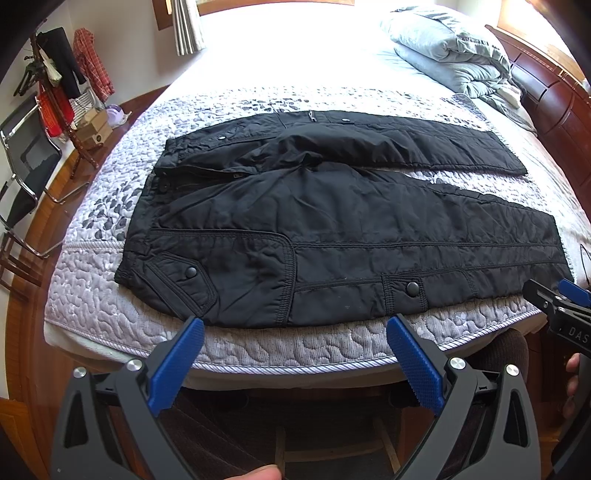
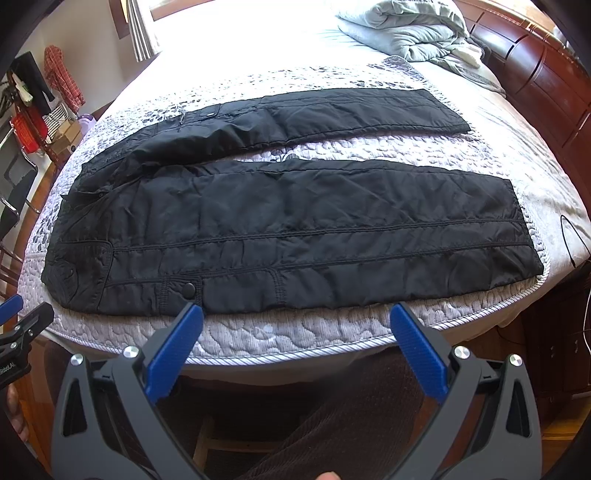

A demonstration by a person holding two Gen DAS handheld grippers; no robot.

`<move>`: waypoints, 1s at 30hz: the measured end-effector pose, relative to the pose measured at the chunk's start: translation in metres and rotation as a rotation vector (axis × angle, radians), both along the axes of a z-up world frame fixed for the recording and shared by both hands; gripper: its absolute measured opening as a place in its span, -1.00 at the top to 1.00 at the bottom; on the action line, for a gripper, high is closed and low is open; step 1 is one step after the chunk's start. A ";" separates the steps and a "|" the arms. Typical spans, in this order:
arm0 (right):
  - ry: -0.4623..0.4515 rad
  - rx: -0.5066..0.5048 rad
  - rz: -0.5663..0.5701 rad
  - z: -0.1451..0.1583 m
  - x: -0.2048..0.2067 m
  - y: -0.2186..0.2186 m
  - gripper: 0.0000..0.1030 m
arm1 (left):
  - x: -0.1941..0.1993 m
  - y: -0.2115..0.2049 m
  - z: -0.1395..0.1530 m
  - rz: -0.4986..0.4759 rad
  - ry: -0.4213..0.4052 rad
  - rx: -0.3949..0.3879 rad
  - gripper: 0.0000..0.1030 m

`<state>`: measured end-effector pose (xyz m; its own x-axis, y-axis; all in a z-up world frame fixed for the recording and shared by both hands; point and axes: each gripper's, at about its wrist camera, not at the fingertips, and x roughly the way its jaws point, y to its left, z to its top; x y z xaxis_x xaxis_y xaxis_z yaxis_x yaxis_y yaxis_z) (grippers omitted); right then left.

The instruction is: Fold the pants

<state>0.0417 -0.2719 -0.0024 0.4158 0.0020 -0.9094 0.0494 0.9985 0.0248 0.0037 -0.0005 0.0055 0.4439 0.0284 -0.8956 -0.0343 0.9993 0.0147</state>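
- You are looking at black pants (image 1: 332, 221) in a padded, faintly sheened woven cloth, wrinkling softly, with raised rope-like stitching and matt black snap buttons (image 1: 412, 287).
- You are seeing them lying on a quilted bedspread (image 1: 295, 347), a matt lilac-grey cloth with puffy stitched swirls and twisted cord piping along its near edge.
- You are holding the left gripper (image 1: 295, 325) and the right gripper (image 2: 297, 314): matt black plastic frames, blue pads with a fine rough grid texture, shiny metal rivets.
- You are facing a glossy, reddish wooden headboard (image 2: 535, 74) at the far right corner, beside a soft, rumpled grey-blue comforter (image 2: 402, 29).
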 end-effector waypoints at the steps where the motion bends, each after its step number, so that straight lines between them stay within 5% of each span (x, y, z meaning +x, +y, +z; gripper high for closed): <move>1: 0.001 0.001 -0.001 0.000 0.000 0.000 -0.96 | 0.000 0.000 0.000 0.000 0.000 0.000 -0.93; 30: 0.018 -0.002 -0.001 -0.010 0.006 -0.003 -0.96 | 0.008 -0.001 -0.004 -0.001 0.011 0.015 -0.93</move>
